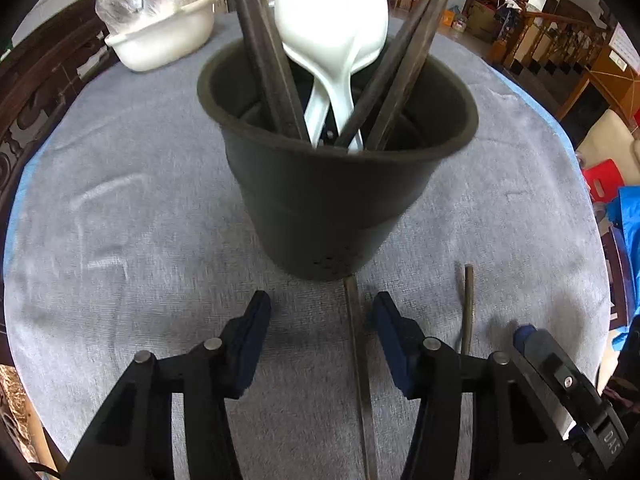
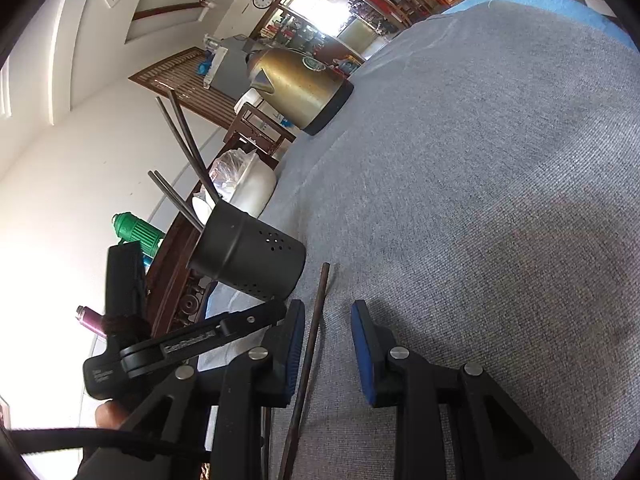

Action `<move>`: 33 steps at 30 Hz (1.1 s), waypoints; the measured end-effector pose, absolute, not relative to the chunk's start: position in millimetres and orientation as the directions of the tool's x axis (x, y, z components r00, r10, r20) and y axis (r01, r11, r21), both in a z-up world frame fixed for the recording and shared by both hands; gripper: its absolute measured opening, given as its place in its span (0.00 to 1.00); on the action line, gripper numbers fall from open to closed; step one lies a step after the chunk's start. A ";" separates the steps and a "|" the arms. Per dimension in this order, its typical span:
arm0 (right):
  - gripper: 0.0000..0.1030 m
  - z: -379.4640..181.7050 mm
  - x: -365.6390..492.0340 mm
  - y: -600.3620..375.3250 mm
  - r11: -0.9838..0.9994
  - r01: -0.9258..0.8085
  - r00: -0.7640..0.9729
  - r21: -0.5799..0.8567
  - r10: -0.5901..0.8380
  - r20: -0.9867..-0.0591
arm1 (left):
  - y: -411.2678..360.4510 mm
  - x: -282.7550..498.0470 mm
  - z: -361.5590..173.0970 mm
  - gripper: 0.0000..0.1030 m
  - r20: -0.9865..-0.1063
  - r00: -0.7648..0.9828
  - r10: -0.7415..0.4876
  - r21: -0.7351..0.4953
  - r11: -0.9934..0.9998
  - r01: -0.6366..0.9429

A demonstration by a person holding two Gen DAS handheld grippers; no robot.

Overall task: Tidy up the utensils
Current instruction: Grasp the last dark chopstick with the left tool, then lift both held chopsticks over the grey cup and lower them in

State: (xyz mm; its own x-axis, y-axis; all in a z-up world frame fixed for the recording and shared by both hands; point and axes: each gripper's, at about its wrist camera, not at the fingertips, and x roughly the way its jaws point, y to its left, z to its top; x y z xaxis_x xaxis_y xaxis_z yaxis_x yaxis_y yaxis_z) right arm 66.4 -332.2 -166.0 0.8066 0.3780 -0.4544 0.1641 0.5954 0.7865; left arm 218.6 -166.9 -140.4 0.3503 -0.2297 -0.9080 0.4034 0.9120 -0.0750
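A black utensil holder (image 1: 336, 184) stands on the grey tablecloth and holds two white spoons (image 1: 332, 40) and several dark chopsticks (image 1: 264, 52). It also shows in the right wrist view (image 2: 248, 260). My left gripper (image 1: 320, 320) is open just in front of the holder. One dark chopstick (image 1: 360, 368) lies on the cloth between its jaws, close to the right one. A second chopstick (image 1: 467, 308) lies to the right. My right gripper (image 2: 326, 336) is open, tilted sideways, with a chopstick (image 2: 310, 356) lying between its jaws near the left one.
A white basin (image 1: 160, 36) covered with plastic stands at the far left of the table. A gold kettle (image 2: 298, 88) stands at the far edge. The grey cloth (image 2: 480, 200) covers the table. Carved wooden furniture and stair rails surround it.
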 end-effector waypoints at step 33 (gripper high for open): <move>0.33 -131.6 158.7 -290.8 0.797 0.302 0.604 0.523 0.264 -0.752 | -97.8 150.3 -38.3 0.06 -0.628 0.677 -0.383 -0.090 0.900 0.426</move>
